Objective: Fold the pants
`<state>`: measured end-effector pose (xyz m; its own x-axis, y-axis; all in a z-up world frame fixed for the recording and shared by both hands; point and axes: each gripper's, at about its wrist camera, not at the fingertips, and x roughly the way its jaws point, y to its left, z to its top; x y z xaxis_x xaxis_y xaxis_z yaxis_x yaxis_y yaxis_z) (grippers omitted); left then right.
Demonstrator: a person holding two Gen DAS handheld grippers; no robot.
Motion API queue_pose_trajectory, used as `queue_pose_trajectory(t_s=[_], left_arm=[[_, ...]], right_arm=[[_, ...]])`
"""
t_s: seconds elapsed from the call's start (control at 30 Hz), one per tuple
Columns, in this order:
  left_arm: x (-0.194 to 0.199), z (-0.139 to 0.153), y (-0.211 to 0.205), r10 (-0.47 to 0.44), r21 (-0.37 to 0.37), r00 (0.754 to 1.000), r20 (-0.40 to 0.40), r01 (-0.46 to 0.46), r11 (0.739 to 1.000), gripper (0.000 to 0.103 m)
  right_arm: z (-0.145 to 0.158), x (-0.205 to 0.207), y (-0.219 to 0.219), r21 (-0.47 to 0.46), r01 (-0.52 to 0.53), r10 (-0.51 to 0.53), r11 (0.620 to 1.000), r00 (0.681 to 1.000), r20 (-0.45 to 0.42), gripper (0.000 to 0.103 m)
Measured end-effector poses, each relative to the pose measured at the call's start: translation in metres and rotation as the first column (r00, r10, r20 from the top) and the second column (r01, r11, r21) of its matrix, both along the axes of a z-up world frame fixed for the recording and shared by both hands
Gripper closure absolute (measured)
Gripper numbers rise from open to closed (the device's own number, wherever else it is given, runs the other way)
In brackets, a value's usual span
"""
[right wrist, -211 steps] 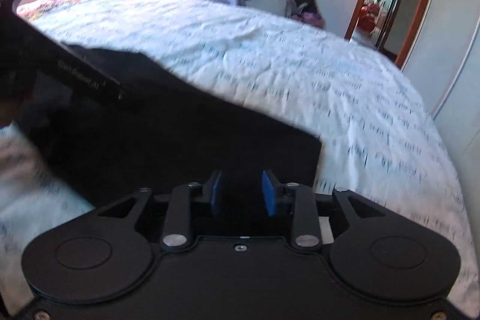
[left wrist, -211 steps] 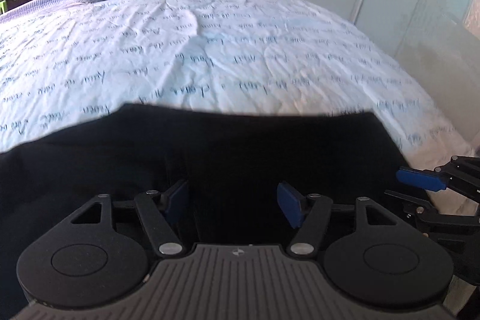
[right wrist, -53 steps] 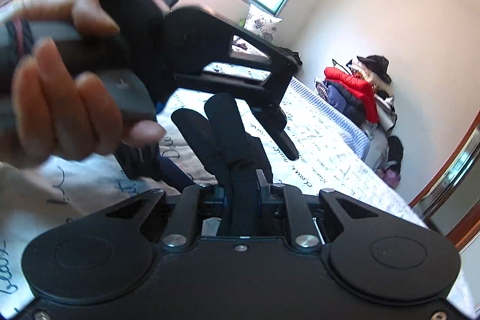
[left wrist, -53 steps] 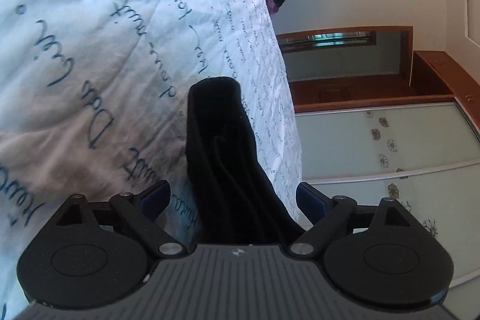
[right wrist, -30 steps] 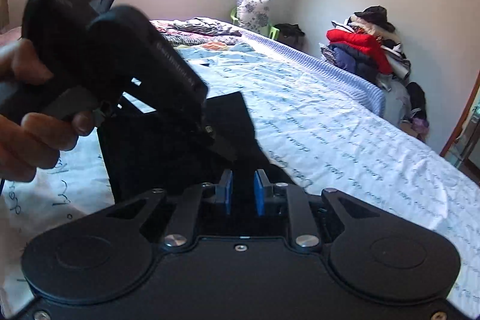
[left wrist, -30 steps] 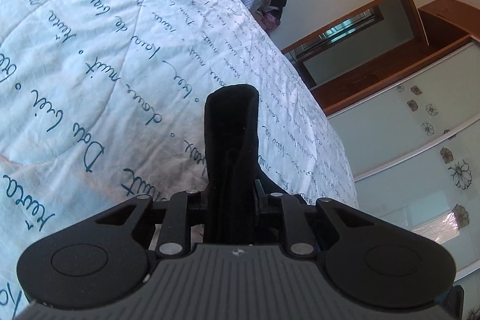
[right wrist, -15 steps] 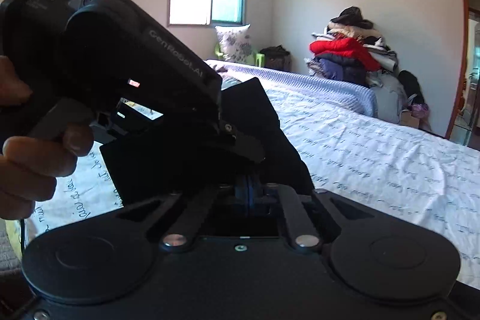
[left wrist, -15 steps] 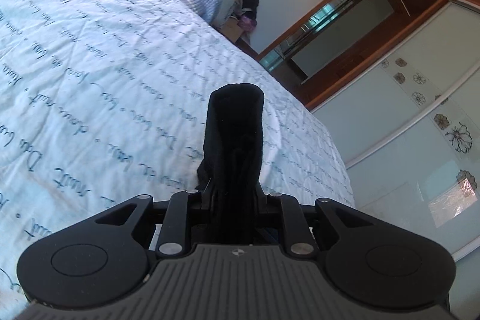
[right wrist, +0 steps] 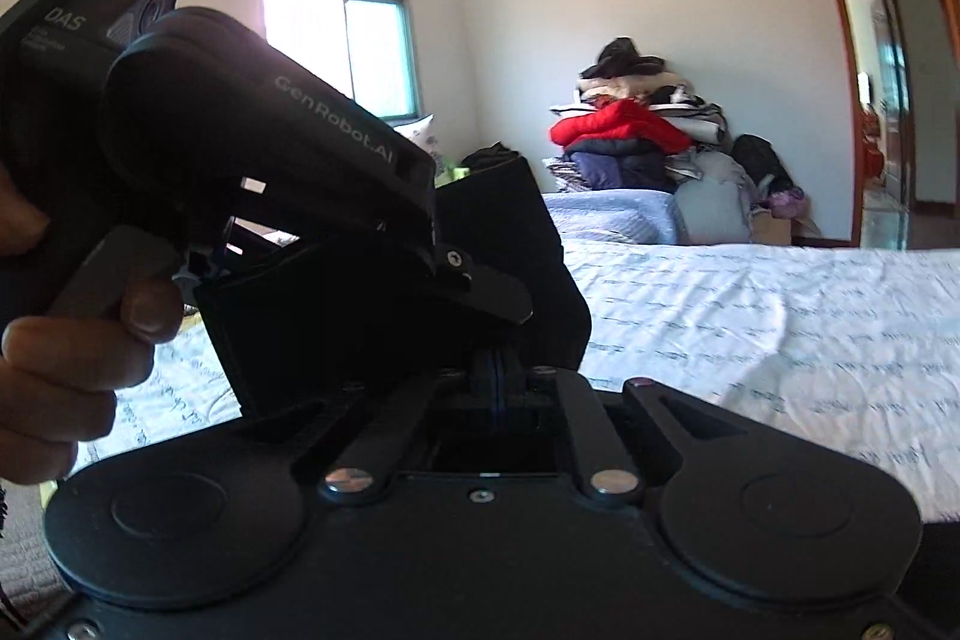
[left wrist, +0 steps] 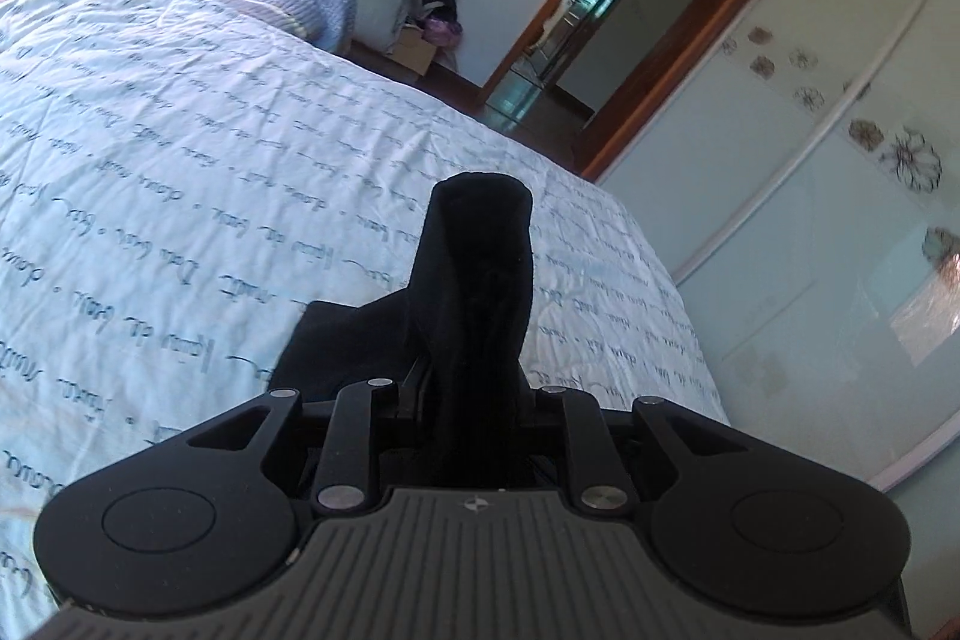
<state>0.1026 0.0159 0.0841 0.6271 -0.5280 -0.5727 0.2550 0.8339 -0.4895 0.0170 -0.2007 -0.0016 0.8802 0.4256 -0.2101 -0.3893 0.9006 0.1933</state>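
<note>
Pants point(left wrist: 474, 280) now raised, inside left gripper point(left wrist: 471, 394)

The pants point(left wrist: 474, 280) are matt black cloth. The bedspread point(left wrist: 180, 148) is soft, creased printed cotton. The left claw point(left wrist: 474, 400) is matt black plastic with shiny metal pins.

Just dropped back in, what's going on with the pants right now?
A person is holding the black pants off the bed with both tools. The left gripper is clamped on a thick bunched fold, its jaws opening slightly. The right gripper has its jaws shut on the fabric edge beside it.
</note>
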Motion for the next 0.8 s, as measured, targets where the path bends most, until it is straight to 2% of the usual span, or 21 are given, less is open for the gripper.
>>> queue_pose_trajectory(t_s=[0.13, 0.23, 0.47, 0.8], left_arm=[[-0.006, -0.003, -0.04, -0.046, 0.039, 0.999, 0.004, 0.046, 0.998, 0.079], [-0.009, -0.009, -0.068, -0.08, 0.065, 0.997, 0.001, 0.08, 0.995, 0.077], [-0.013, -0.03, -0.126, -0.128, 0.115, 0.992, -0.009, 0.128, 0.985, 0.073], [-0.009, -0.07, -0.192, -0.178, 0.173, 0.982, -0.059, 0.185, 0.967, 0.072]], right_arm=[[-0.005, -0.003, -0.026, 0.046, 0.038, -0.038, 0.998, 0.999, -0.018, 0.098], [-0.011, -0.006, -0.041, 0.034, 0.066, -0.065, 0.997, 0.997, -0.029, 0.098], [-0.027, -0.006, -0.081, 0.086, 0.132, -0.124, 0.987, 0.988, -0.093, 0.098], [-0.05, 0.015, -0.116, 0.098, 0.229, -0.205, 0.968, 0.956, -0.212, 0.098]])
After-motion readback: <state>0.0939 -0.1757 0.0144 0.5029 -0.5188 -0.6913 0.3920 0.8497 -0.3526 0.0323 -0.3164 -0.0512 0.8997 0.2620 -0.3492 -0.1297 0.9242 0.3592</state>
